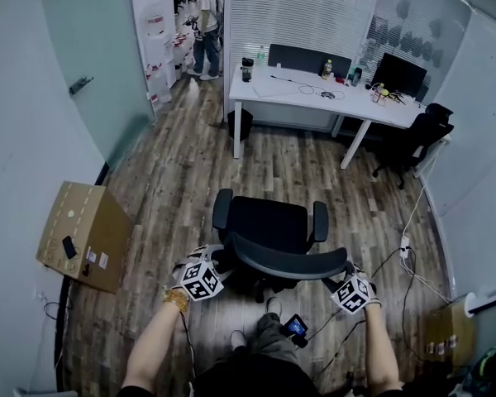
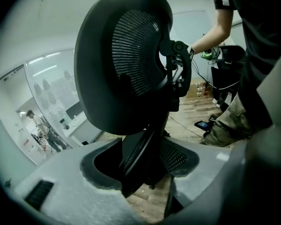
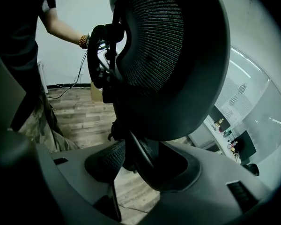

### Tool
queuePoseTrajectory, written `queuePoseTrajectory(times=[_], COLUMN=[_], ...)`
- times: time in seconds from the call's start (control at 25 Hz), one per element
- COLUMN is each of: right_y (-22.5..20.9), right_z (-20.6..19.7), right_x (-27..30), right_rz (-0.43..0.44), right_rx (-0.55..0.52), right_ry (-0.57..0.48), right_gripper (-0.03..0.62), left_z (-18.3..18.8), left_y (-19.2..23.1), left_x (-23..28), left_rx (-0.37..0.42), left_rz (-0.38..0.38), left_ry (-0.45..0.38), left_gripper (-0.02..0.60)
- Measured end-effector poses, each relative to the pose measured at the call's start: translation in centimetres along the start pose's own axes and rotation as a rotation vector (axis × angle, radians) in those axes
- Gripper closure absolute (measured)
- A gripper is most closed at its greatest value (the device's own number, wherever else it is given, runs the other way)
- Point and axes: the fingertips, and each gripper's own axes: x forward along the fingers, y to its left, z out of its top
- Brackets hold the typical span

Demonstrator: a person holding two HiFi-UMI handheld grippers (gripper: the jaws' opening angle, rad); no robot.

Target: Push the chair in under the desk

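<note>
Head view: forearms slope down; left gripper and right gripper flank the backrest, fingers wide astride its rim. Black mesh office chair faces the white surface, well apart.

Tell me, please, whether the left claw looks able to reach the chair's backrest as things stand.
Probably yes: the left claw sits at one end of the backrest, whose edge lies between its open jaws; nothing blocks it.

Lost most of the base of the chair beneath seat and backrest. Could not name the small clutter on the desk at 12 o'clock. Found the second chair at 2 o'clock partly behind it.
</note>
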Motion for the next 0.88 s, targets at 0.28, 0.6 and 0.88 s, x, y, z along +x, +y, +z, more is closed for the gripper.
queuePoseTrajectory(times=[0.28,0.6,0.88], right_y=[-0.8,-2.5,-3.7], right_z=[0.1,0.1,0.5], right_x=[1.1,2.2,3.0], right_rz=[-0.019,-0.009,-0.006], right_rx=[0.018,0.035,0.041], right_ry=[0.008,0.028,0.034], right_gripper=[0.365,0.366,0.367], left_z=[-0.5,-0.2,-0.3], left_y=[1.1,2.8,4.4], left_x=[0.9,2.3,3.1], left_rx=[-0.016,-0.029,-0.037], left_rz=[0.003,-0.003,-0.01], left_ry=[0.014,0.033,0.047], left_gripper=[0.313,0.31,0.304])
